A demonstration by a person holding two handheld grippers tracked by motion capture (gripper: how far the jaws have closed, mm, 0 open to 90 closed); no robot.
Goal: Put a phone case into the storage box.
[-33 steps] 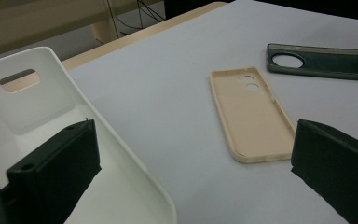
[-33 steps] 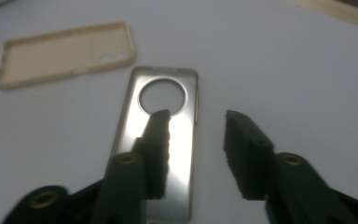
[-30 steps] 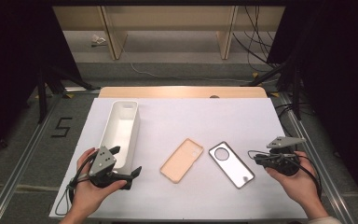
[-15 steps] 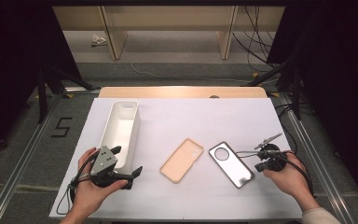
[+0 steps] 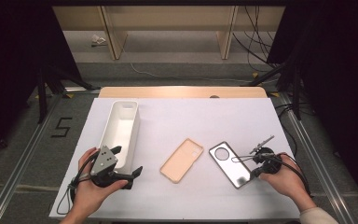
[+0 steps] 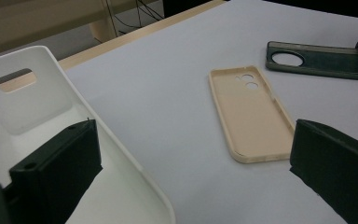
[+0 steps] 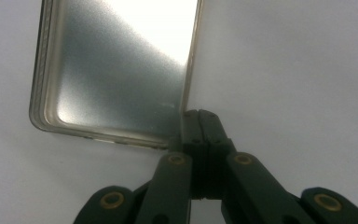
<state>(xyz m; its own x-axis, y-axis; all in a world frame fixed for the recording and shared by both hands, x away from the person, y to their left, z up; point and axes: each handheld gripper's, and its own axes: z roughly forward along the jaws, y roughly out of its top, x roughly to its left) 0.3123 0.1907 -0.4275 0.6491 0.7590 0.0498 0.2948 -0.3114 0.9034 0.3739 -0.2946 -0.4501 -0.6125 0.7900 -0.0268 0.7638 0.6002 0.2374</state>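
Observation:
A beige phone case lies hollow side up at the table's middle. To its right lies a dark, glossy phone case with a round camera hole. My right gripper is shut, jaws pressed together, and its tips sit against that case's right long edge near the near corner. I cannot tell whether the thin rim is pinched. My left gripper stands open at the near end of a long white bin, one jaw inside the bin, the other over the table.
The white table top has a wooden strip along its far edge. Shelving legs and cables stand on the floor beyond. Metal rails run along both sides of the table.
My right hand has come down and in toward the dark case's right edge, and its linkage now tilts low over the table. The left hand and both cases have not moved.

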